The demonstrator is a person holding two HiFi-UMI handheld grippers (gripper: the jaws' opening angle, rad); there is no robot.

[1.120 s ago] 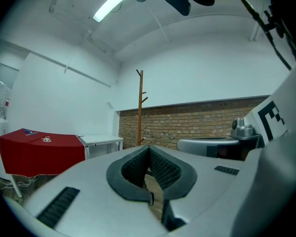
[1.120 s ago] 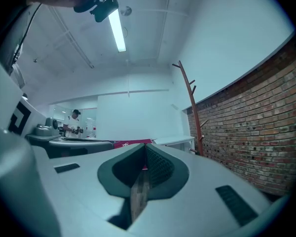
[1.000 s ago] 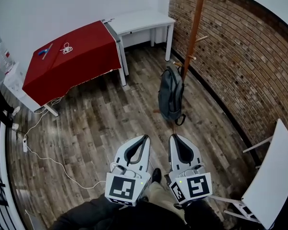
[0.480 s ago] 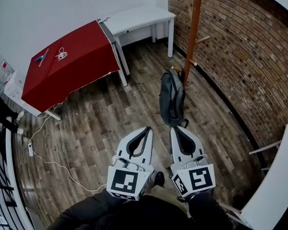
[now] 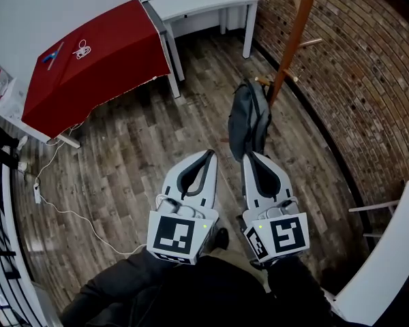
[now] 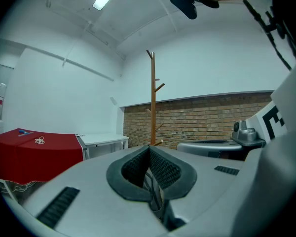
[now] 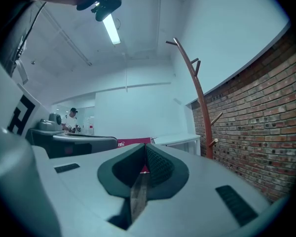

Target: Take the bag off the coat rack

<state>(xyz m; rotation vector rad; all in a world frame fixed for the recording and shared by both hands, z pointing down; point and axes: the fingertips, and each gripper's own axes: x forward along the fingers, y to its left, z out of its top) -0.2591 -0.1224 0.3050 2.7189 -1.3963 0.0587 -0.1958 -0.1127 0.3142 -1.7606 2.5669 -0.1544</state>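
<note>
Bag [image 5: 249, 118] hangs on coat rack [image 5: 296, 39], rack top cut off | left tool [image 5: 210, 154], right tool [image 5: 248, 155] both closed, empty

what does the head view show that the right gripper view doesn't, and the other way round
Only the head view: the grey bag hanging on the coat rack, and the wood floor. Only the right gripper view: the ceiling light and a person far off. Both: the coat rack, the brick wall and the right gripper, shut and empty.
</note>
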